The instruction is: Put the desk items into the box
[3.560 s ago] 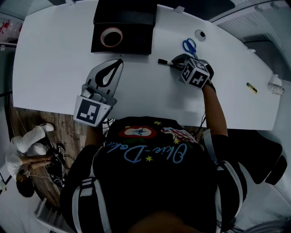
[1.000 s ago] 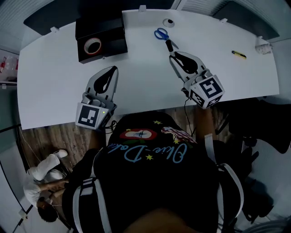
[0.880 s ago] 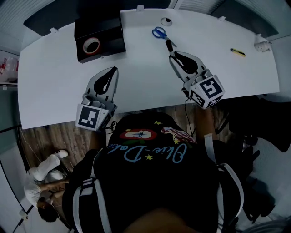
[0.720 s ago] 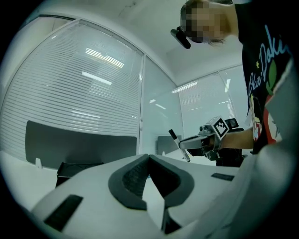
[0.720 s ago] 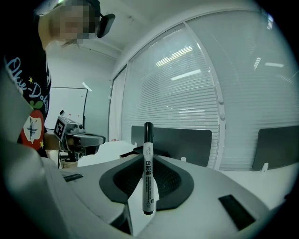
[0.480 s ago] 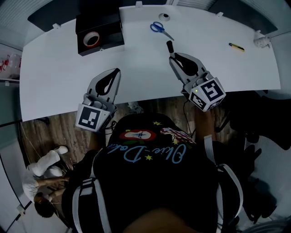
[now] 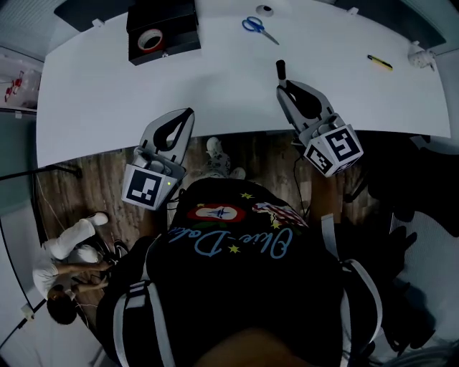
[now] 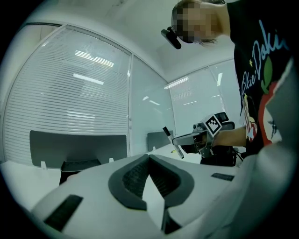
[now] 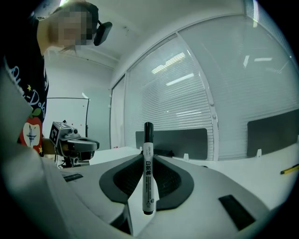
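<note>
My right gripper point(image 7: 282, 86) is shut on a black-capped white marker point(image 7: 280, 69), which stands upright between its jaws in the right gripper view, marker point(image 9: 148, 168). It hovers over the white desk's point(image 7: 100, 93) near edge. My left gripper point(image 7: 188, 112) is shut with nothing in it, also at the near edge, left of the right one. The black box point(image 7: 168, 14) sits at the far left of the desk with a tape roll point(image 7: 149, 39) inside. From the left gripper view the right gripper point(image 8: 180, 140) and marker point(image 8: 171, 141) show at mid right.
Blue scissors point(image 7: 259, 27) and a small round object point(image 7: 265, 10) lie at the desk's far edge. A yellow pen point(image 7: 380, 62) and a white item point(image 7: 419, 54) lie at the far right. Wooden floor shows below the desk edge; another person crouches at lower left.
Both grippers have drawn back from mid-desk to its near edge, and the desk has slid up in the head view. The marker stays in the right gripper.
</note>
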